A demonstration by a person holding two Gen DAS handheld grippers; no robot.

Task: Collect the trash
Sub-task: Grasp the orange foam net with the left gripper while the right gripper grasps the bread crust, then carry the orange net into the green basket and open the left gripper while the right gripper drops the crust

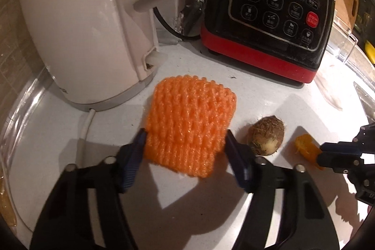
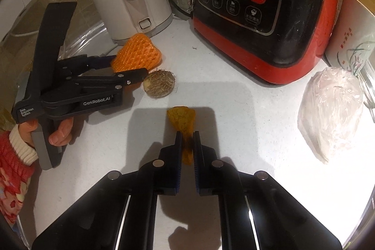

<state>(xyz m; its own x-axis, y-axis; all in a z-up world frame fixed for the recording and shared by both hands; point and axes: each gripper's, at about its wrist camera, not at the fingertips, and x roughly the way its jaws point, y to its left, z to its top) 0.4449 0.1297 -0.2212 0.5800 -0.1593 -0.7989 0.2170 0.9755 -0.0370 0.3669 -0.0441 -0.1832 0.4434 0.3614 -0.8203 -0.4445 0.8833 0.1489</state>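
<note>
- White counter (image 2: 246,109) under warm light, with a pale electric kettle (image 1: 82,22) at the back left and a black-and-red blender base (image 1: 269,15) beside it.
- I see my left gripper (image 1: 186,144) with its fingers (image 1: 136,156) set on either side of an orange foam fruit net (image 1: 189,125), the pads touching its two edges; the net lies just in front of the kettle.
- My right gripper (image 2: 187,151) has its fingers nearly together, pinching a strip of orange peel (image 2: 181,118); the far end of the peel sticks out beyond the tips.
- Between the net and the peel sits a hairy brown taro (image 2: 159,84), touching neither gripper as far as I can tell.
- At the right of the counter lies a crumpled clear plastic bag (image 2: 332,118), well apart from both grippers.
- A hand (image 2: 58,130) in a red patterned sleeve (image 2: 14,156) holds the left gripper's handle.
</note>
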